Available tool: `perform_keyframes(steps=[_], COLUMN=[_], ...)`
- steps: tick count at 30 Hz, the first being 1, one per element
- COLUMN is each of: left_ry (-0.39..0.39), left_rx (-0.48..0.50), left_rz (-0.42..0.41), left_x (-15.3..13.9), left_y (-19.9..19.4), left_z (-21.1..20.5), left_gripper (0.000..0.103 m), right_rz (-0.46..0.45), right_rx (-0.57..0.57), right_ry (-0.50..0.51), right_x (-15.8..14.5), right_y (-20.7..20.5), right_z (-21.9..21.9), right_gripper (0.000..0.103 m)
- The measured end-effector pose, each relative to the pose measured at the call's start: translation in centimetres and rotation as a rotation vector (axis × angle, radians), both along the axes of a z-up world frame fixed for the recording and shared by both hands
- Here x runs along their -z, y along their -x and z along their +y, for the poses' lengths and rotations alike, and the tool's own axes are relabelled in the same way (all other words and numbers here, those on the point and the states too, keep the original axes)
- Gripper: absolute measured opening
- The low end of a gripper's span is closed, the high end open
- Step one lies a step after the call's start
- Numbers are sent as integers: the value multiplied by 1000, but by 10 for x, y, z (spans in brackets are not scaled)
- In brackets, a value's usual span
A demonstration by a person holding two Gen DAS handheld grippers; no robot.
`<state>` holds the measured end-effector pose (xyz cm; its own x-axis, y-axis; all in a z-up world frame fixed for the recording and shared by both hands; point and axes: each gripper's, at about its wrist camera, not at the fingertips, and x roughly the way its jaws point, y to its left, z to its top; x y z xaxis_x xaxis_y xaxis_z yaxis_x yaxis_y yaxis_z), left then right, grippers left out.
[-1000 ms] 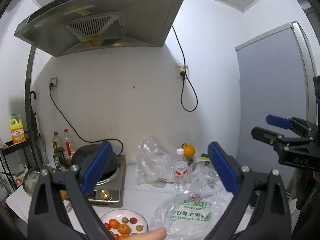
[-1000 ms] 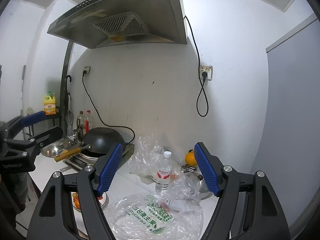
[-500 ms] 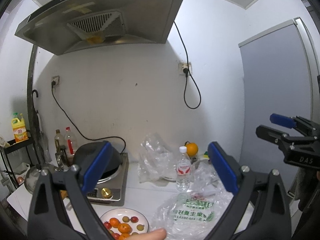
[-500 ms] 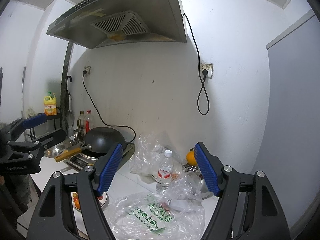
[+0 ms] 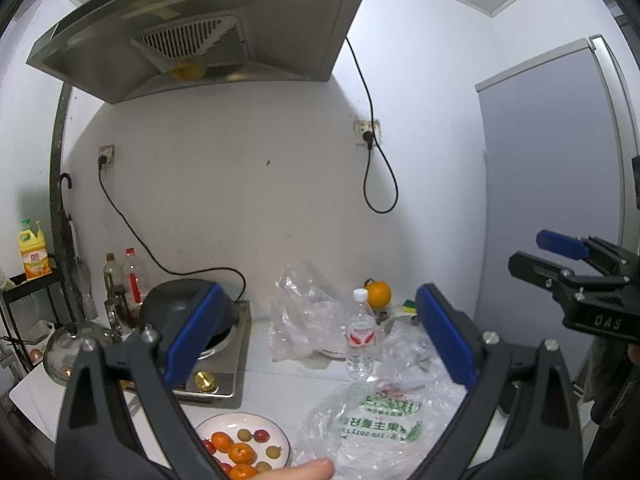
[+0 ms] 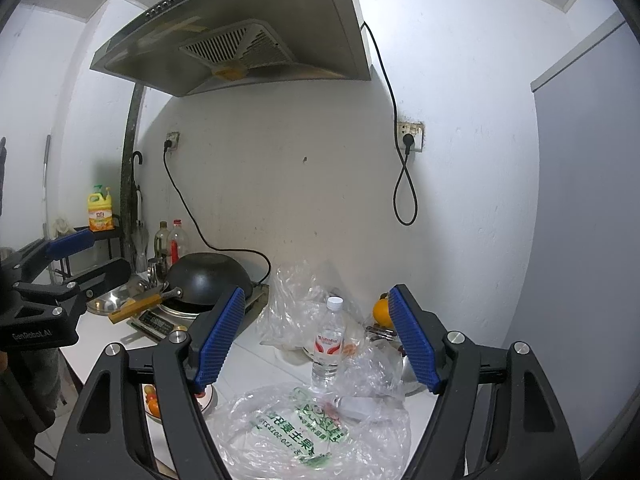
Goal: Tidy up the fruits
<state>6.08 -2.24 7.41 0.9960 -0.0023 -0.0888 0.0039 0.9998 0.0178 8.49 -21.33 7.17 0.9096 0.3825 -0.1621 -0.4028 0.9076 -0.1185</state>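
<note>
White plate (image 5: 244, 434) of small orange, red and green fruits (image 5: 240, 452) sits at the table's near edge, just left of a clear plastic bag (image 5: 380, 416) with green Chinese print. One orange (image 5: 378, 294) sits at the back by the wall. Left gripper (image 5: 316, 338) and right gripper (image 6: 316, 340): jaws wide apart, nothing between. Best to lower slowly and take one fruit at a time with soft pressure. Readable: "GenRobot.AI", "DAS".
</note>
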Motion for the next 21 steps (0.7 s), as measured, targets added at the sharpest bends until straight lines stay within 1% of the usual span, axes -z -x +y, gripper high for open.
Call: perform_keyframes(steps=[5,13,21], left_ry=[12,5,23], left_rx=[-4,1,9], left_rz=[6,11,-6], left_x=[2,4,5], left_y=[-5,-8,-7], left_z=[2,0,2], left_gripper=[97,97,98], right_rz=[4,6,6], right_rx=[3,4,0], right_ry=[-3,-2,-3], right_x=[2,4,5], right_y=[-2,-3,-4], right_z=[-1,0,0], right_gripper=[77,77,77])
